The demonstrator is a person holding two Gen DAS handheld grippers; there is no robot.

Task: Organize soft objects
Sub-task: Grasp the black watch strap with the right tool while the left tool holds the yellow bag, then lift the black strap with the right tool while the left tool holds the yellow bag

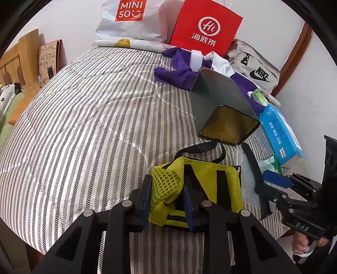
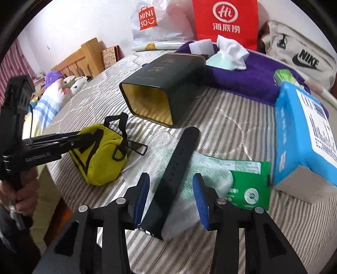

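My left gripper [image 1: 167, 187] is shut on the near end of a yellow pouch [image 1: 210, 185] with black straps, which lies on the striped bed; it also shows in the right wrist view [image 2: 101, 156]. A dark green tin [image 1: 221, 109] lies on its side just beyond, its gold opening toward me [image 2: 151, 103]. My right gripper [image 2: 171, 187] is open, its blue pads on either side of a black watch strap [image 2: 174, 175] lying flat on the bed. The right gripper also shows at the right of the left wrist view [image 1: 280, 183].
A green packet [image 2: 246, 183] and a blue tissue pack [image 2: 303, 134] lie to the right. A purple towel [image 2: 242, 73], white tissues [image 2: 229, 50], a Nike bag [image 2: 301, 61], a red paper bag [image 2: 225, 19] and a Miniso bag [image 2: 151, 21] sit at the back. A wooden headboard [image 2: 82, 59] is at left.
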